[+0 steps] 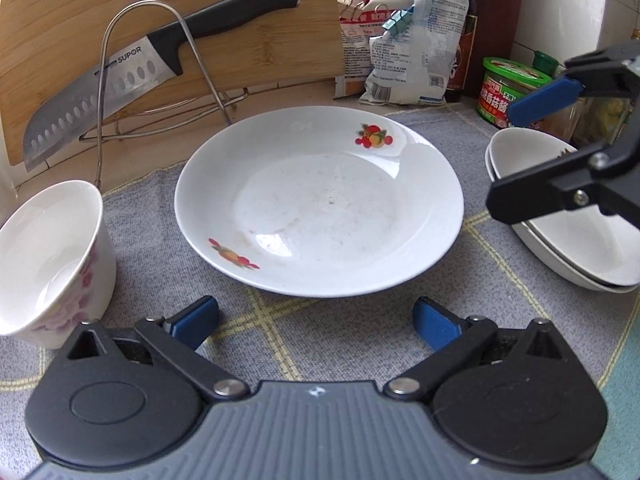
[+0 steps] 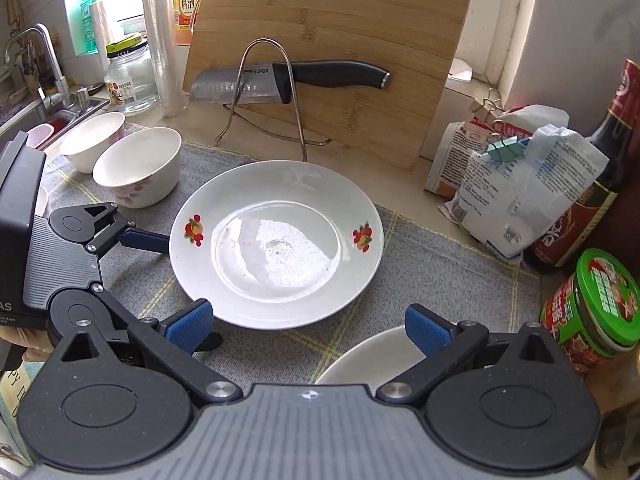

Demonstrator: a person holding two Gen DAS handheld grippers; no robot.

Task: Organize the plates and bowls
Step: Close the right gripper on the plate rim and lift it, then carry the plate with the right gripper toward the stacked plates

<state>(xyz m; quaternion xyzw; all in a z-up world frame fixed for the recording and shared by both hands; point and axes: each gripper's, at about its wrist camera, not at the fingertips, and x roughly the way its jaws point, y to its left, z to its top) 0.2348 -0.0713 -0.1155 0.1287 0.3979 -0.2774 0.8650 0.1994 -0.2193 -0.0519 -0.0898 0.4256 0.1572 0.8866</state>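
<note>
A white plate with fruit prints (image 1: 320,204) lies on a grey mat (image 1: 280,340); it also shows in the right wrist view (image 2: 276,240). My left gripper (image 1: 316,326) is open and empty just in front of the plate's near rim. My right gripper (image 2: 308,330) is open and empty, above the rim of stacked white dishes (image 2: 368,356) that also show at the right of the left wrist view (image 1: 560,236). A white bowl with pink flowers (image 1: 52,256) stands left of the plate. Two such bowls (image 2: 136,166) show in the right wrist view.
A bamboo cutting board (image 1: 168,32) and a knife (image 1: 132,76) rest in a wire rack behind the plate. Clipped bags (image 1: 408,52), a dark sauce bottle (image 2: 588,184) and a green-lidded jar (image 2: 592,308) crowd the right. A sink with a tap (image 2: 36,72) lies far left.
</note>
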